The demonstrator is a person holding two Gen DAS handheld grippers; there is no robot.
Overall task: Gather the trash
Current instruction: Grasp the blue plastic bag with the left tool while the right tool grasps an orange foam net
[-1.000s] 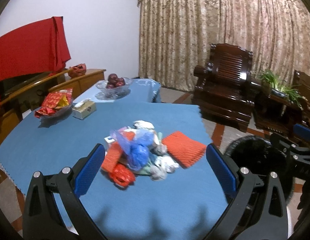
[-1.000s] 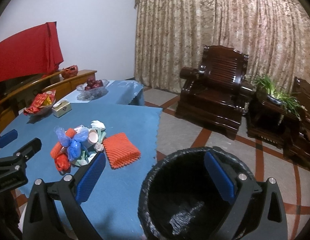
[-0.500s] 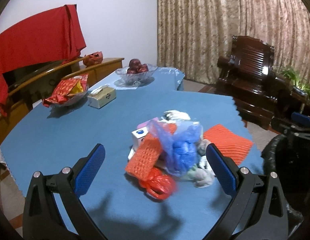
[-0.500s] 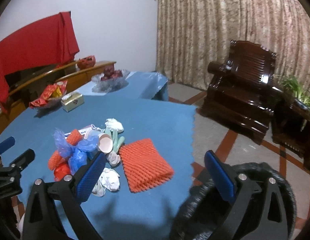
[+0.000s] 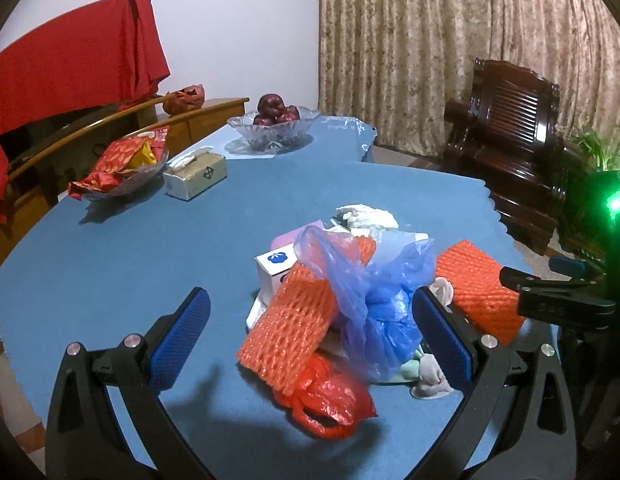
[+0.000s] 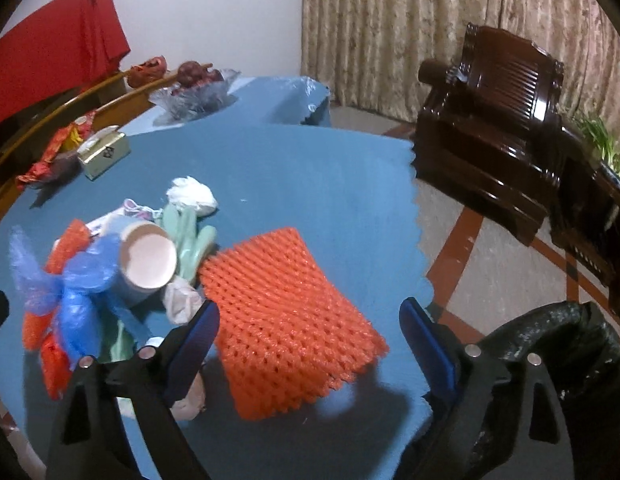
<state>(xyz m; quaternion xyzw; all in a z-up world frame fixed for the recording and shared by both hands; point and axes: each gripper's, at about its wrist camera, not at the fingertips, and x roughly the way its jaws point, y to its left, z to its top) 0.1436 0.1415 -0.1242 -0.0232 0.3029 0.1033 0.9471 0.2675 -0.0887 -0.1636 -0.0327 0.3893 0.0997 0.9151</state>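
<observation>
A trash pile lies on the blue table: an orange foam net, a blue plastic bag, a red plastic bag, a white box and crumpled tissue. My left gripper is open, its jaws on either side of the pile's near end. A second orange foam net lies flat beside a paper cup. My right gripper is open, just above that net. A black bin with a bag liner stands off the table's edge at the right.
At the back of the table stand a tissue box, a glass dish of red snack packets and a glass bowl of apples. A dark wooden armchair and a plant stand on the floor to the right.
Both grippers have moved forward over the table toward the trash. The pile now lies between my left jaws, the flat orange net under my right gripper. The bin has slid to the right edge.
</observation>
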